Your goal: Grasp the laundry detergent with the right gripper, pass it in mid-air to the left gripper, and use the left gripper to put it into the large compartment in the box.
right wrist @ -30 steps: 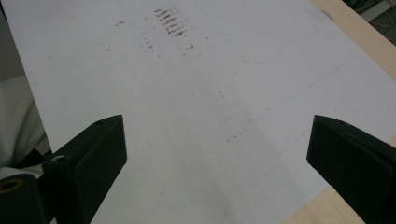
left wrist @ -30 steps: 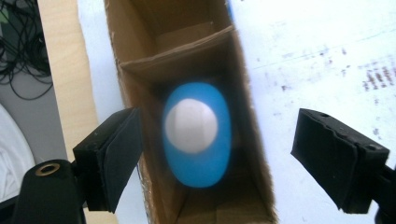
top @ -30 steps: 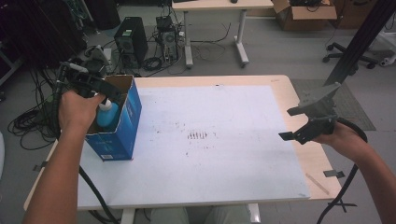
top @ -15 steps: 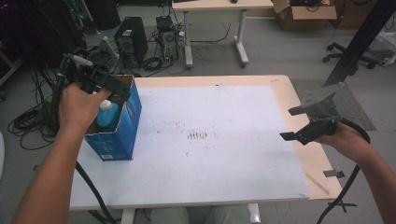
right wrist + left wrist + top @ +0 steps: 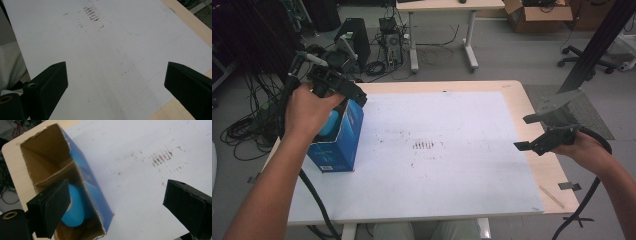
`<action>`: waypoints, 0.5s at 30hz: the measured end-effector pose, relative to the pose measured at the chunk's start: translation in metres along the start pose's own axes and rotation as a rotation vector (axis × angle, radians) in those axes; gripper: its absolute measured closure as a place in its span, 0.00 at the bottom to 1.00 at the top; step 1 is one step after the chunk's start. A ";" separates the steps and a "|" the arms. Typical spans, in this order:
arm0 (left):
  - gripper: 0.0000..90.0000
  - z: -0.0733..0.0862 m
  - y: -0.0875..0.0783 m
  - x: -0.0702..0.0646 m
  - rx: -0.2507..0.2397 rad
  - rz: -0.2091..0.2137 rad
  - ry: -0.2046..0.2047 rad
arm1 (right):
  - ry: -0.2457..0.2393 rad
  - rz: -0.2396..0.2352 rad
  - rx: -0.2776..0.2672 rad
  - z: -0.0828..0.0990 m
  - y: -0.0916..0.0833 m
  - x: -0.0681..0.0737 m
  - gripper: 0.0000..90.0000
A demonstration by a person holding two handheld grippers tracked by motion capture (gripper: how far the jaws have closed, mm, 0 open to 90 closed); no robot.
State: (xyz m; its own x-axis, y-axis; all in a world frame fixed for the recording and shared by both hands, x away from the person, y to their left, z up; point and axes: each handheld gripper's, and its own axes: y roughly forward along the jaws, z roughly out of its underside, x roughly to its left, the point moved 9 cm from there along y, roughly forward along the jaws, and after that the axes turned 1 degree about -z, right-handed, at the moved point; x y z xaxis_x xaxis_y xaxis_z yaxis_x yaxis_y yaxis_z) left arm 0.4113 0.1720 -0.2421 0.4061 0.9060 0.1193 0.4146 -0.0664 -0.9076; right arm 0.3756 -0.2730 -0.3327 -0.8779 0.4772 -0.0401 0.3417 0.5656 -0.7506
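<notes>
Left tongs (image 5: 115, 207) held wide above blue box (image 5: 343, 137); box stands upright, mouth up, w/ blue object (image 5: 73, 206) inside. Right tongs (image 5: 115, 87) wide over tabletop (image 5: 512, 95).

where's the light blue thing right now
The light blue object sits inside the open blue cardboard box at the table's left side in the high view, just below the left tongs, whose jaws are open above the box.

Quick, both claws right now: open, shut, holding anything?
Left claw: open, holding nothing, jaws wide above the blue box with the light-blue object inside.
Right claw: open, holding nothing, over the white sheet.
</notes>
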 end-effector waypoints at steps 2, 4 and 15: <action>0.08 -0.003 -0.001 -0.004 0.000 0.004 0.017 | 0.001 0.002 0.000 0.000 -0.001 0.000 0.05; 0.08 -0.005 -0.001 -0.009 -0.001 0.012 0.027 | 0.001 0.003 0.000 0.000 -0.002 0.000 0.05; 0.07 -0.021 -0.003 -0.030 -0.009 0.039 0.105 | 0.004 0.006 0.004 -0.001 -0.005 -0.001 0.05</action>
State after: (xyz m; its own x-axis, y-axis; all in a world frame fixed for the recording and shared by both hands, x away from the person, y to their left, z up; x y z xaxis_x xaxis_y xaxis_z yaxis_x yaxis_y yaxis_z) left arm 0.4155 0.1364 -0.2343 0.5048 0.8540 0.1258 0.4037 -0.1047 -0.9089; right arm 0.3750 -0.2751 -0.3286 -0.8743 0.4835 -0.0417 0.3456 0.5600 -0.7530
